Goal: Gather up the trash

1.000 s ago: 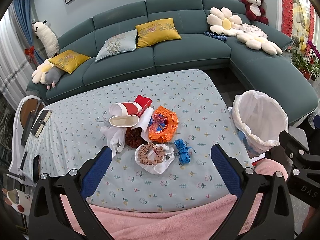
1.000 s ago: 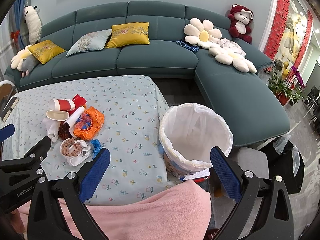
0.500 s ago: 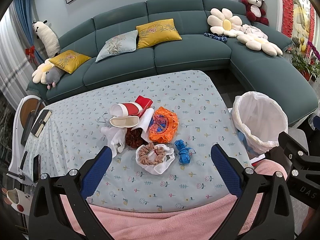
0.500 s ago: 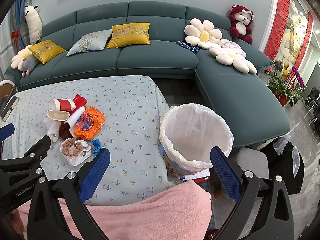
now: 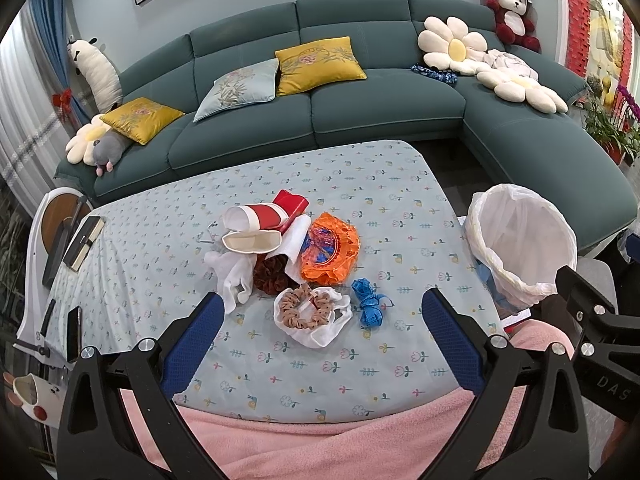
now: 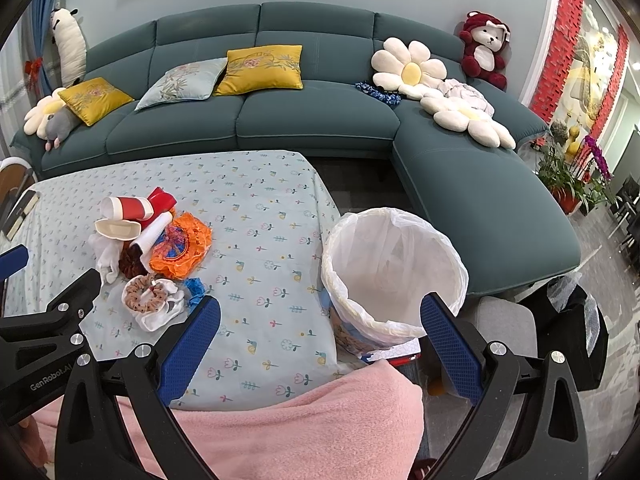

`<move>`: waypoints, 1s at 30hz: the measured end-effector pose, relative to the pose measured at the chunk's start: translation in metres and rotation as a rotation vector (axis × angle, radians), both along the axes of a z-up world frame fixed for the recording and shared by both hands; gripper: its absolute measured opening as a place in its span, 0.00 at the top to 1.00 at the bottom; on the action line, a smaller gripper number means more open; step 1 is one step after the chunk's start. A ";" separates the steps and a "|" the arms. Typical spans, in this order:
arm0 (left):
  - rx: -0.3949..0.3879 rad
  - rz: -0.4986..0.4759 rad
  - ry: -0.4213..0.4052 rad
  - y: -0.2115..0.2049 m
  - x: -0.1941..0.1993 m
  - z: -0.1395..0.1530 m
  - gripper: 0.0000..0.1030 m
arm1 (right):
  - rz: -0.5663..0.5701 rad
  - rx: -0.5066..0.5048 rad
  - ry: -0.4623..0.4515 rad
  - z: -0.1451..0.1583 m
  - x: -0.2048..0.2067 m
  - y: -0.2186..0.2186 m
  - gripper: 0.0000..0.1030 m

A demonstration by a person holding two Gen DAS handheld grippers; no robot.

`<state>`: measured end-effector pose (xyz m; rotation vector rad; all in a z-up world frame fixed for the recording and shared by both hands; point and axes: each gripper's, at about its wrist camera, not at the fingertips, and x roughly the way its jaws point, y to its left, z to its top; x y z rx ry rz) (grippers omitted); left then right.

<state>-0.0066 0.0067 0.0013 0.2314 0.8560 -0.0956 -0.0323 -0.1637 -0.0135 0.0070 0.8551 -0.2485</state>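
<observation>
Nothing much had shifted since the earlier frames; both grippers hovered almost unmoved. Left gripper [image 5: 320, 332] and right gripper [image 6: 320, 336] stood wide apart, empty. Just ahead of the left gripper lay a tan scrunchie [image 5: 305, 306] on white cloth [image 5: 320, 330], the trash pile beyond on the surface [image 5: 360, 368]. Taking that nearest piece first looked wise; the lined bin [image 6: 394, 276] waited ahead of the right gripper

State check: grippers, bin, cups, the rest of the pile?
left gripper: open, empty
right gripper: open, empty
bin: upright, lined, looks empty
red cup: on its side
white cup: on its side
orange wrapper: crumpled
blue scrap: crumpled, on table
</observation>
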 end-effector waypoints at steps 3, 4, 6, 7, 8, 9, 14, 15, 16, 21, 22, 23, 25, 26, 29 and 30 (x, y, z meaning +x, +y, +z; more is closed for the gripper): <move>0.001 -0.002 -0.002 0.001 0.000 -0.001 0.08 | 0.000 0.000 0.000 0.000 0.000 -0.001 0.07; 0.001 -0.001 -0.001 0.001 0.000 -0.001 0.08 | -0.001 0.001 0.000 0.000 0.000 -0.001 0.07; 0.000 -0.001 -0.001 0.001 0.000 -0.001 0.08 | 0.001 0.001 -0.001 0.000 0.000 -0.001 0.07; -0.001 0.000 0.000 0.001 0.000 -0.001 0.08 | 0.001 0.000 -0.001 0.000 0.000 -0.001 0.07; -0.001 0.000 -0.001 0.002 -0.001 0.000 0.08 | 0.001 -0.001 0.000 0.000 0.000 0.000 0.07; -0.001 0.000 -0.001 0.002 -0.001 0.000 0.08 | 0.001 0.001 0.000 0.000 0.000 -0.001 0.07; -0.002 -0.001 -0.002 0.002 -0.001 0.000 0.08 | 0.001 0.000 -0.001 0.000 0.000 0.000 0.07; -0.002 -0.001 -0.002 0.002 -0.001 0.000 0.08 | 0.001 0.000 -0.001 0.000 0.000 0.000 0.07; -0.002 -0.001 -0.002 0.003 -0.001 0.000 0.08 | 0.001 0.000 -0.001 0.000 0.000 0.000 0.07; -0.003 -0.001 -0.002 0.003 -0.001 0.000 0.08 | 0.001 0.000 0.000 0.000 0.000 0.000 0.07; -0.003 -0.001 -0.002 0.003 -0.001 0.000 0.08 | 0.000 0.000 0.001 0.000 0.001 0.001 0.07; -0.003 -0.001 -0.002 0.003 -0.001 0.000 0.08 | 0.001 0.001 0.000 0.000 0.000 0.001 0.07; -0.003 -0.001 -0.002 0.003 -0.001 0.000 0.08 | 0.001 -0.001 0.000 0.000 0.000 0.000 0.07; -0.003 -0.001 -0.002 0.003 -0.001 0.000 0.08 | 0.001 -0.002 0.000 0.000 0.001 0.001 0.07; -0.003 -0.001 -0.002 0.003 -0.001 0.000 0.08 | 0.001 0.000 0.001 0.000 0.001 0.001 0.07; -0.004 -0.001 -0.002 0.003 -0.001 0.000 0.08 | 0.002 0.000 0.000 0.000 0.001 0.002 0.07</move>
